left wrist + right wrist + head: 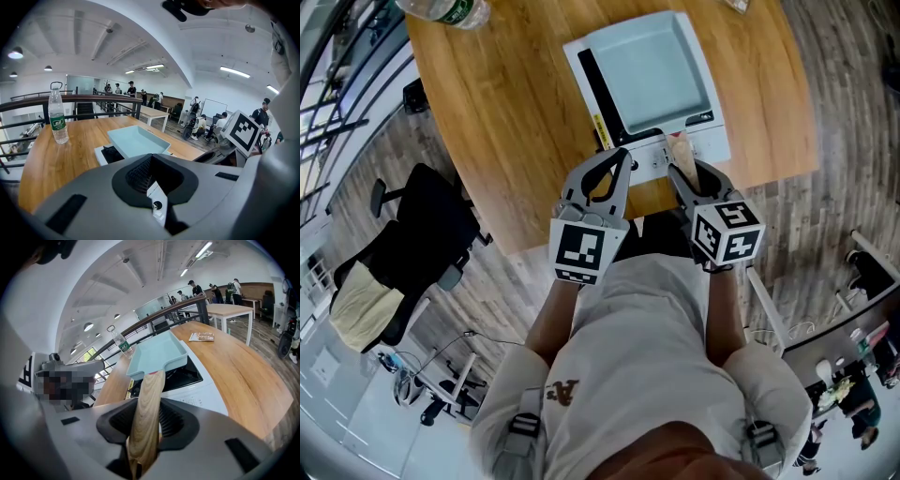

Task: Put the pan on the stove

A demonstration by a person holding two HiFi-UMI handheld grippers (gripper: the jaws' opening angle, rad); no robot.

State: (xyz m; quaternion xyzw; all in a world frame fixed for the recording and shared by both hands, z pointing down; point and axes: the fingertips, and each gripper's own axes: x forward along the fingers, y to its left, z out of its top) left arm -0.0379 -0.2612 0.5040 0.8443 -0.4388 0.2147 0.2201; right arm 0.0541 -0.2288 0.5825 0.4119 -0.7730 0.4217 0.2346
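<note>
Placing step: right tongs [147, 416] grip the pan [652, 75] by its handle [151, 385], above the stove [712, 142] at twelve o'clock; left tongs [621, 161] closed, empty. Next, lower and release.

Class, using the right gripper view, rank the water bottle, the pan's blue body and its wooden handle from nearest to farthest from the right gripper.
1. Wooden handle: clamped in the right gripper itself.
2. Blue pan body: just ahead, over the stove.
3. Water bottle: far back on the table, left of the pan.
</note>
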